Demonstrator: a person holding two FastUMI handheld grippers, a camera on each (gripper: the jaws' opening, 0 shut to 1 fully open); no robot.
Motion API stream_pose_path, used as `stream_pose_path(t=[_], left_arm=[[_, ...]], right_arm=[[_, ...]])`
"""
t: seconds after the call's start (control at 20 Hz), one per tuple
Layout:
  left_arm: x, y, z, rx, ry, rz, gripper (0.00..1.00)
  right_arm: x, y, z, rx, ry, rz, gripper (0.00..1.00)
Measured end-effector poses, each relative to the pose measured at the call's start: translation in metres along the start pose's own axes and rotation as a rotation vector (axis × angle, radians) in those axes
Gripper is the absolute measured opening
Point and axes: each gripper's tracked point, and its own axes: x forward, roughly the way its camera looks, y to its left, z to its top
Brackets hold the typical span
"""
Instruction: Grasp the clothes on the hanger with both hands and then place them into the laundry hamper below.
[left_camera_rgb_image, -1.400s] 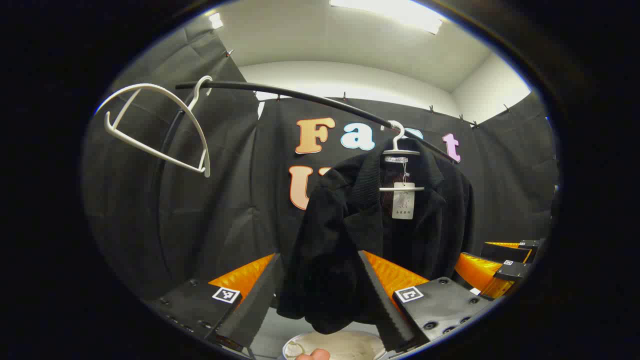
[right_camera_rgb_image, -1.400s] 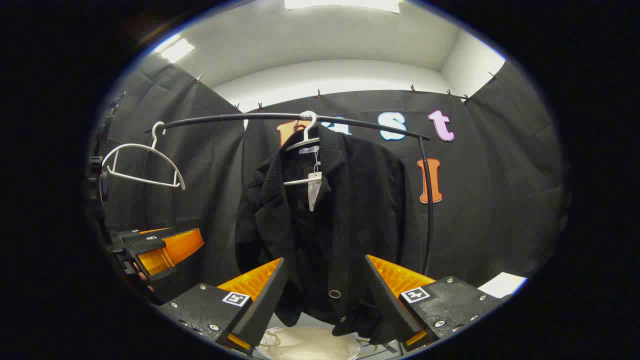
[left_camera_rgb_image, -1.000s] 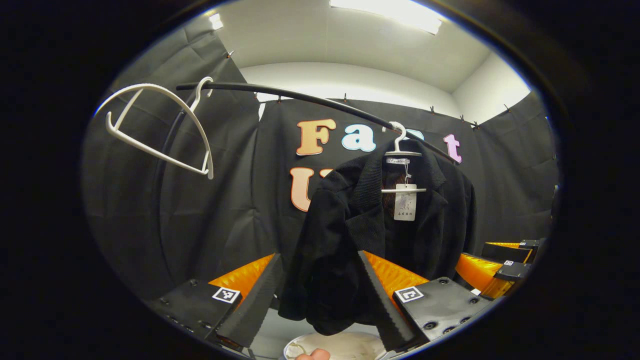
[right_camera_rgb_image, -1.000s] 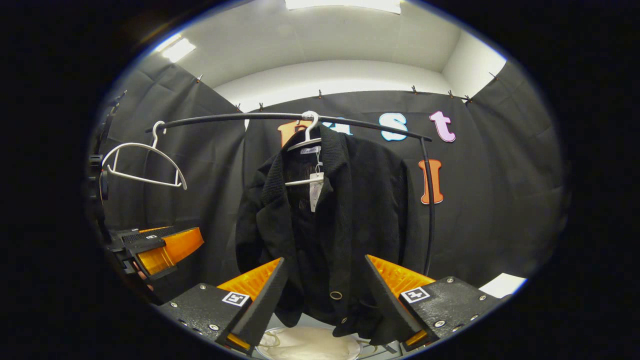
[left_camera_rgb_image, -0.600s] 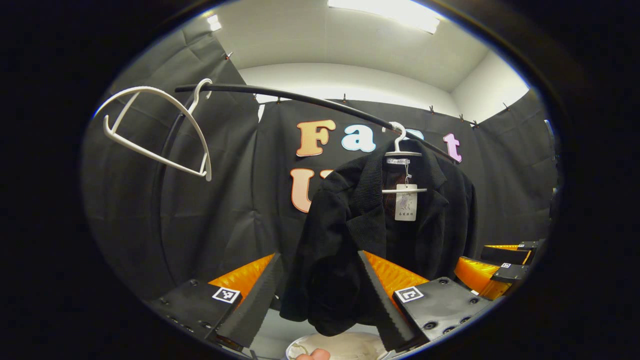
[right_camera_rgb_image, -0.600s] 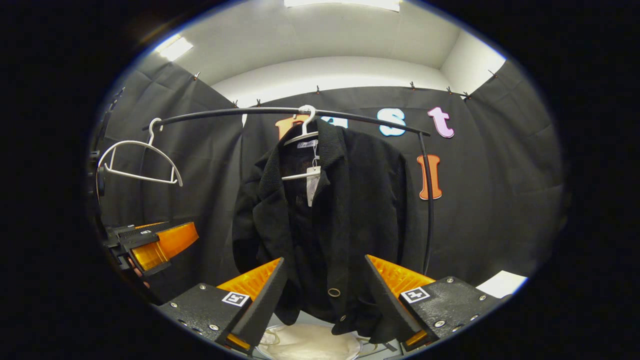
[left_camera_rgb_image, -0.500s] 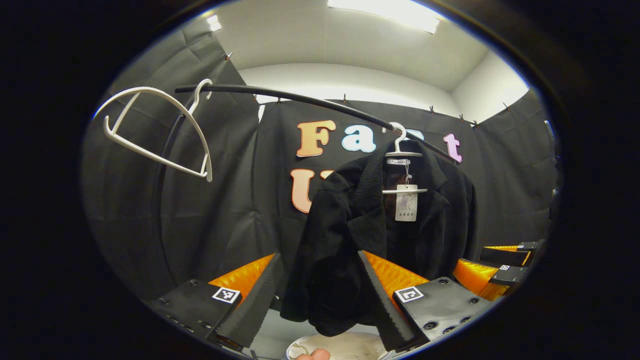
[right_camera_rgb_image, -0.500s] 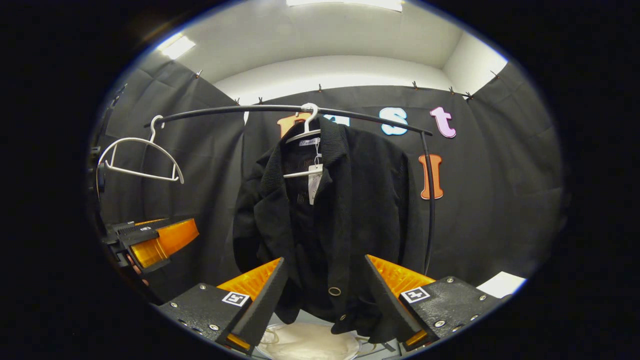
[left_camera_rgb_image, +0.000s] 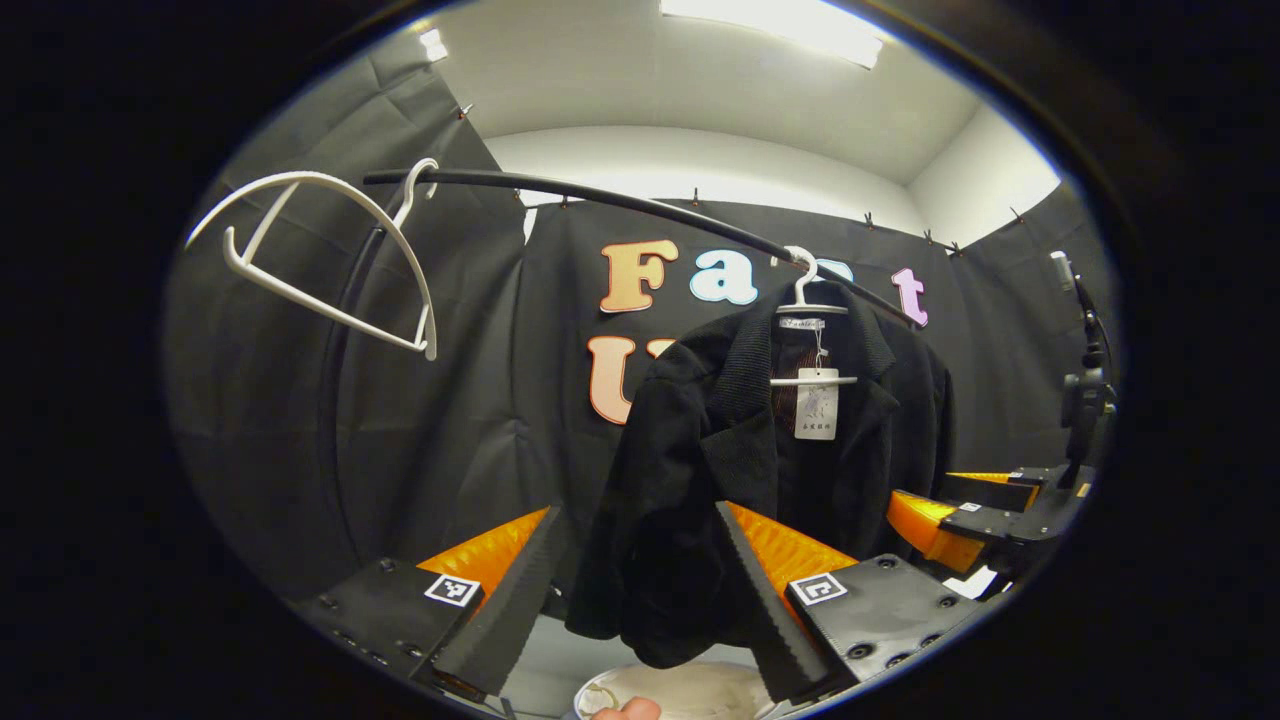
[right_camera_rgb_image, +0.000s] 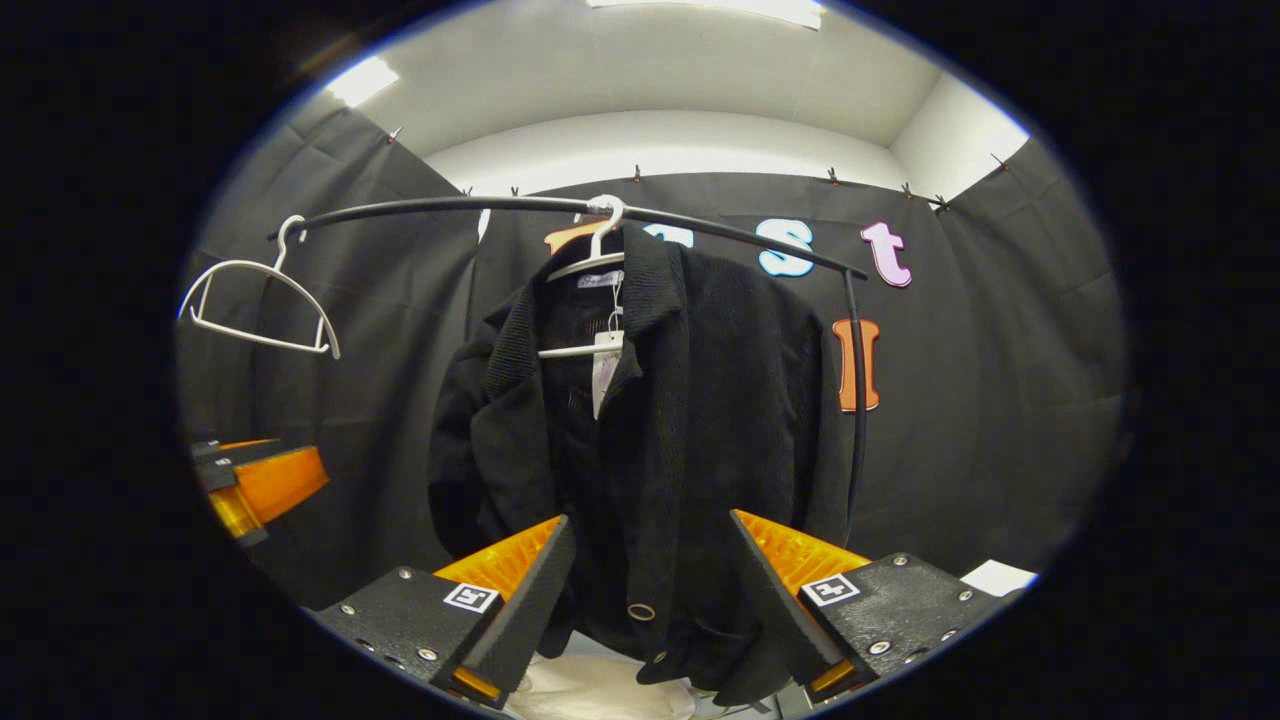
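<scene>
We hold two claws before a black jacket that hangs on a white hanger from a curved black rail. Our left claw has its fingers spread wide with nothing between them, aimed at the jacket's sleeve. Our right claw is likewise spread and empty, aimed at the buttoned front hem. An empty hanger hangs farther along the rail. Below the jacket, a pale hamper peeks out. Over the last second, the jacket has grown slightly larger in the right gripper view, and the right claw has slid forward in the left gripper view, so we judge both are closing in. Neither claw touches cloth yet; the grasp is still ahead, and the jacket remains fully on its hanger.
</scene>
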Motion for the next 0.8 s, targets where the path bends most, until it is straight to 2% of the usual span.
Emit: stream_pose_path(t=[0.05,0.2,0.25,0.3,0.4,0.45,0.5,0.55,0.6,0.7,0.8], left_arm=[[-0.001,0.001,0.001,0.003,0.000,0.003,1.00],[-0.004,0.004,0.003,0.001,-0.005,0.009,0.97],[-0.007,0.005,0.004,0.002,-0.008,0.012,0.97],[-0.009,0.007,0.005,0.004,-0.011,0.016,0.97],[-0.013,0.012,0.006,0.014,-0.012,0.030,0.97],[-0.016,0.013,0.007,0.018,-0.015,0.036,1.00],[-0.017,0.014,0.008,0.020,-0.018,0.040,0.97],[-0.017,0.016,0.009,0.024,-0.021,0.046,1.00],[-0.018,0.019,0.010,0.030,-0.026,0.053,0.92],[-0.020,0.022,0.011,0.036,-0.031,0.067,0.93],[-0.019,0.021,0.009,0.027,-0.027,0.064,0.96]], right_arm=[[0.011,0.001,-0.002,-0.008,0.001,0.008,0.94],[0.047,0.004,-0.009,-0.042,0.016,0.016,0.94],[0.058,0.001,-0.015,-0.045,0.029,0.001,1.00],[0.068,-0.001,-0.023,-0.048,0.053,-0.023,0.94],[0.086,-0.005,-0.040,-0.057,0.102,-0.068,0.94],[0.094,-0.005,-0.044,-0.061,0.106,-0.076,0.93],[0.100,-0.003,-0.048,-0.069,0.106,-0.079,0.93],[0.103,-0.003,-0.051,-0.084,0.104,-0.082,0.96],[0.107,-0.003,-0.053,-0.106,0.104,-0.087,0.92],[0.111,-0.009,-0.054,-0.152,0.097,-0.102,0.92],[0.110,-0.014,-0.054,-0.162,0.099,-0.105,0.59]])
